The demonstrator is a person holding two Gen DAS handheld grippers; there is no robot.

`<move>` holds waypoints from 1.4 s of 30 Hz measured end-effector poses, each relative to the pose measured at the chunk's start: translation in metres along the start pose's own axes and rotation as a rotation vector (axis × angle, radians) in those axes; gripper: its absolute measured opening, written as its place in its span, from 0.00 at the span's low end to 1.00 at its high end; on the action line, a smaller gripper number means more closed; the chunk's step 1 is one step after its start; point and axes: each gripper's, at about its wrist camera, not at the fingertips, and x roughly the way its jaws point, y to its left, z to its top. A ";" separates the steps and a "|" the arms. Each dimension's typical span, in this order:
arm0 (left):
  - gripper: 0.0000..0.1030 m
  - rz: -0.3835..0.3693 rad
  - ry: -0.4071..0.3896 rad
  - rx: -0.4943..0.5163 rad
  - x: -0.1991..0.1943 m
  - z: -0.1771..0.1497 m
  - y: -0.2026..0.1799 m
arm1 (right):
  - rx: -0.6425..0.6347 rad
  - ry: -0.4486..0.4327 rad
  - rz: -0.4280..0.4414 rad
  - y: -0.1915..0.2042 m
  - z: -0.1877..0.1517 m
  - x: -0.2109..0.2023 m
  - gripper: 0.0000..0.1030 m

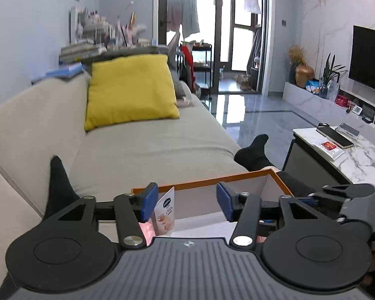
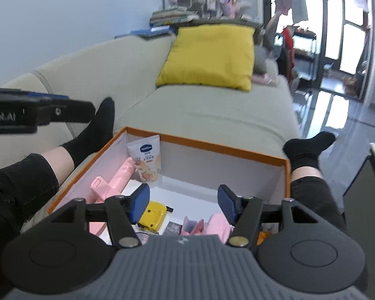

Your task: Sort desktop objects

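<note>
While both grippers hang above the orange box [image 2: 237, 151] with jaws wide and empty, the right gripper [image 2: 183, 206] is nearer the yellow tape measure [image 2: 153, 215], just below its left finger. The left gripper [image 1: 187, 201] faces the cream tube [image 1: 165, 212] leaning upright on the box's far wall.

Both cameras ride low behind their own blue-padded fingers, tilted downward along the beige fabric sofa [image 1: 142, 150]. The left one sits close over the near rim of the orange-edged white cardboard box [image 1: 237, 176], looking far across the room. The right one peers down into that box [image 2: 212, 145]. Both catch the yellow square cushion [image 2: 207, 55].
</note>
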 end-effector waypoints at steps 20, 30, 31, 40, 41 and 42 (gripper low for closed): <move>0.85 0.161 0.031 -0.033 0.026 -0.073 -0.027 | 0.180 0.024 -0.128 0.002 -0.052 -0.001 0.82; 0.85 0.164 0.130 -0.096 0.043 -0.097 -0.019 | 0.196 0.095 -0.128 0.002 -0.066 0.018 0.84; 0.85 0.166 0.141 -0.091 0.045 -0.099 -0.020 | 0.189 0.086 -0.133 0.003 -0.068 0.019 0.84; 0.85 0.174 0.157 -0.098 0.056 -0.109 -0.022 | 0.182 0.050 -0.163 -0.001 -0.078 0.024 0.86; 0.85 0.177 0.153 -0.086 0.056 -0.110 -0.023 | 0.182 0.047 -0.167 -0.001 -0.078 0.025 0.86; 0.85 0.176 0.150 -0.085 0.057 -0.110 -0.023 | 0.183 0.046 -0.171 -0.002 -0.079 0.026 0.87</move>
